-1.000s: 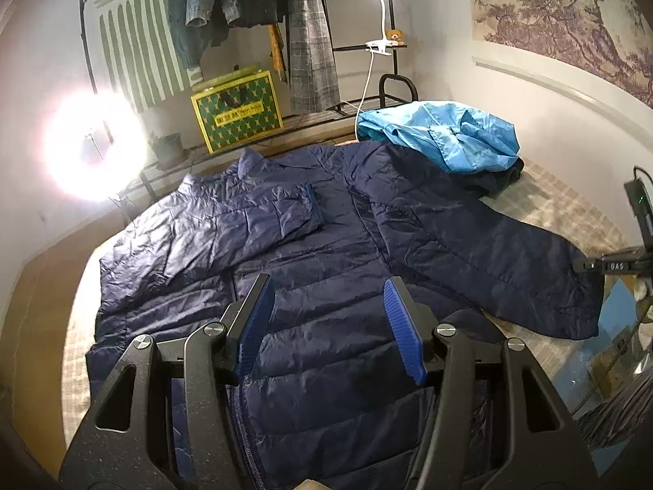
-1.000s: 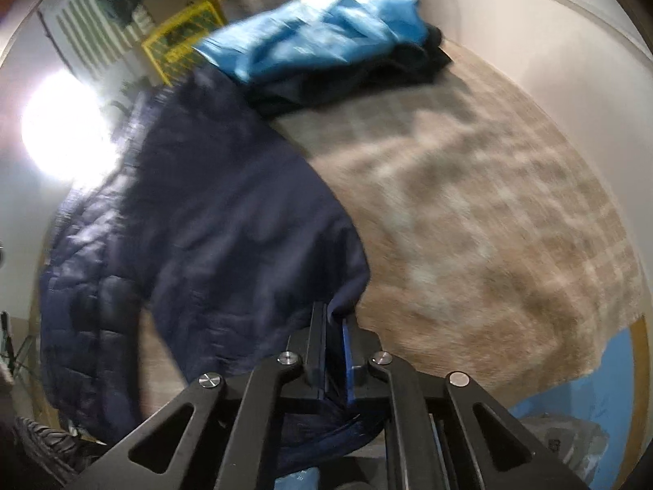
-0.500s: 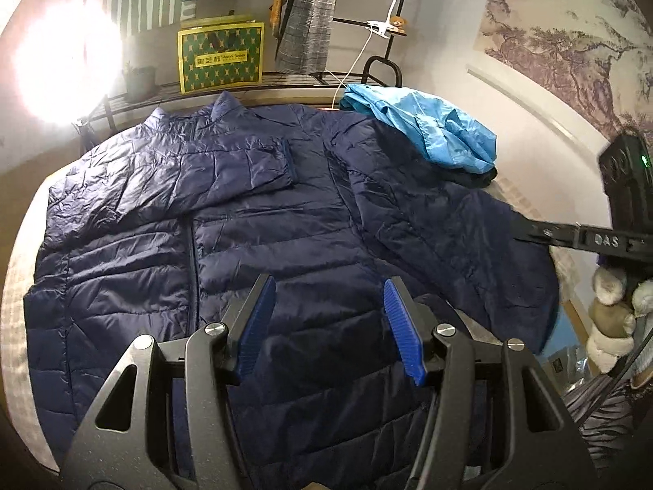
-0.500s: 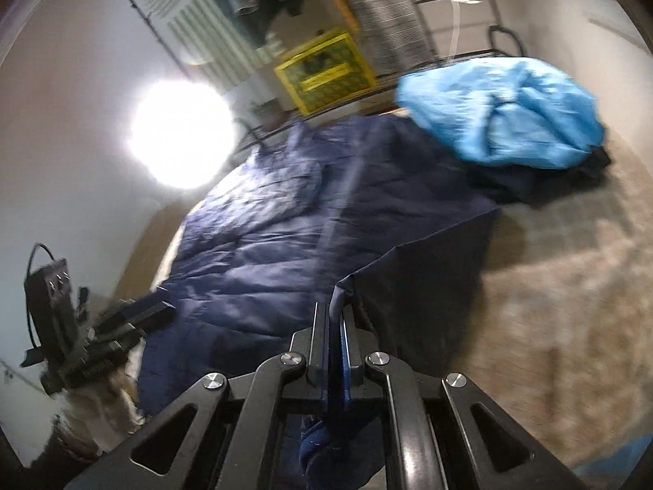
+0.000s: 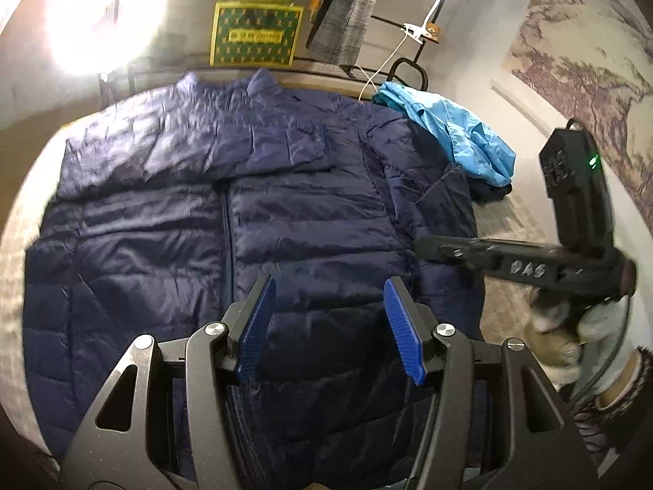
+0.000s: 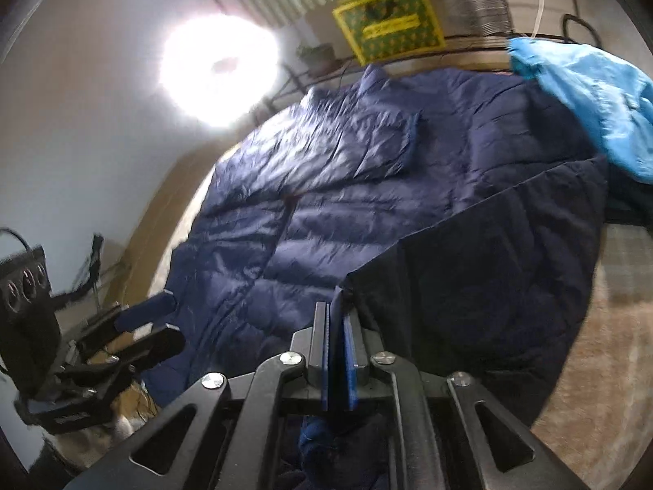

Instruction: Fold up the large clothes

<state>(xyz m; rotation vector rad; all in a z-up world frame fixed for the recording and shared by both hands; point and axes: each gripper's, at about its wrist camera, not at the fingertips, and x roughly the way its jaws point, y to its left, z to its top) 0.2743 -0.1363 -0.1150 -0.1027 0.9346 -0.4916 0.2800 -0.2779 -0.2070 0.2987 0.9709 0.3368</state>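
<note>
A large navy puffer jacket (image 5: 285,212) lies face up on the bed, collar at the far side, its left sleeve folded across the chest. My left gripper (image 5: 328,326) is open and empty above the jacket's hem. My right gripper (image 6: 338,347) is shut on the cuff of the jacket's right sleeve (image 6: 489,269) and holds it lifted over the jacket's right side. The right gripper also shows in the left wrist view (image 5: 424,245), and the left gripper in the right wrist view (image 6: 143,326). The jacket fills the right wrist view (image 6: 326,188).
A light blue jacket (image 5: 453,130) sits crumpled on dark clothes at the bed's far right corner. Beige checked bedding (image 6: 620,326) shows on the right. A yellow-green box (image 5: 255,34), a rack of hanging clothes and two bright lamps stand behind the bed.
My right gripper has carried the sleeve up and leftward over the jacket's body. My left gripper has swung to face the jacket squarely, staying open.
</note>
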